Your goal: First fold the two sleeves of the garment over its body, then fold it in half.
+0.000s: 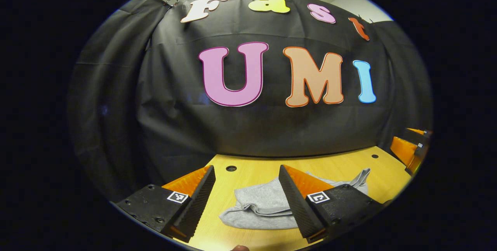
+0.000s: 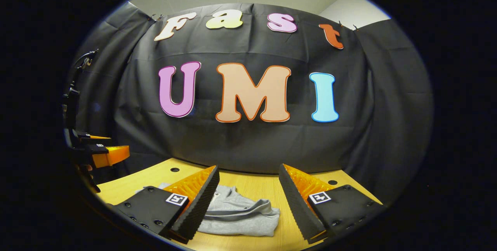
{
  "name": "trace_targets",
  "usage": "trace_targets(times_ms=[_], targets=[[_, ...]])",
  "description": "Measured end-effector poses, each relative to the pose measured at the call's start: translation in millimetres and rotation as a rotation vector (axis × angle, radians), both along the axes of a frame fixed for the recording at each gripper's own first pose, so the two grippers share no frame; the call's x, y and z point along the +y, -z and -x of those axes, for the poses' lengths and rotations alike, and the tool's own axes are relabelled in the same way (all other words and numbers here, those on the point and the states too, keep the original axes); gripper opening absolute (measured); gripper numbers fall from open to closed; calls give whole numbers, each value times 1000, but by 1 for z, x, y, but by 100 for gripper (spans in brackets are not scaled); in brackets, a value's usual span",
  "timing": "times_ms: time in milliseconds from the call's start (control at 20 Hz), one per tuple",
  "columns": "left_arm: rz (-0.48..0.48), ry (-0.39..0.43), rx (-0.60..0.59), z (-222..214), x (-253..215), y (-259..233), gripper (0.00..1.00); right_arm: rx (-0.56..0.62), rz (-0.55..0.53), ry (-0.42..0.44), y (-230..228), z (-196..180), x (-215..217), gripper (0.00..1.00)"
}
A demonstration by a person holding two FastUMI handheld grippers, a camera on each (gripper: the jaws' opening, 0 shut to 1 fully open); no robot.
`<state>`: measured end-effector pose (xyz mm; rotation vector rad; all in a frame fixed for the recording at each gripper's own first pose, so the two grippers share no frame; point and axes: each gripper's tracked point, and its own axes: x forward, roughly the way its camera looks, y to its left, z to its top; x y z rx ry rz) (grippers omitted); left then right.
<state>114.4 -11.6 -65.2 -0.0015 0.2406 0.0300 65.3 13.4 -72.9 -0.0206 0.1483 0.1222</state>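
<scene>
A grey garment (image 1: 264, 208) lies bunched and folded on the wooden table (image 1: 248, 169); one strip of it sticks out toward the far right. My left gripper (image 1: 247, 173) hovers above it, open, with nothing between its fingers. In the right gripper view the same grey garment (image 2: 237, 214) rests on the table (image 2: 252, 183), below and between the fingers of my right gripper (image 2: 249, 171), which is open and holds nothing. The right gripper (image 1: 411, 146) appears at the right edge of the left gripper view. The left gripper (image 2: 103, 154) appears at the left edge of the right gripper view.
The black cloth wall (image 1: 271, 126) hangs close behind the table's far edge. Small round holes (image 1: 231, 168) dot the tabletop. Bare wood lies right of the garment (image 2: 287, 223).
</scene>
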Motion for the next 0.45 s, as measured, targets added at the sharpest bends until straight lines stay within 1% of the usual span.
trace_targets(times_ms=[200,300,450], targets=[[-8,18,-33,-1,-6,-10,95,3,1,-9,-2,2,5,97],[-9,21,-46,-2,-7,-15,95,35,4,-52,4,6,17,97],[-41,15,-79,-2,-2,-25,94,11,17,-57,-5,8,19,98]])
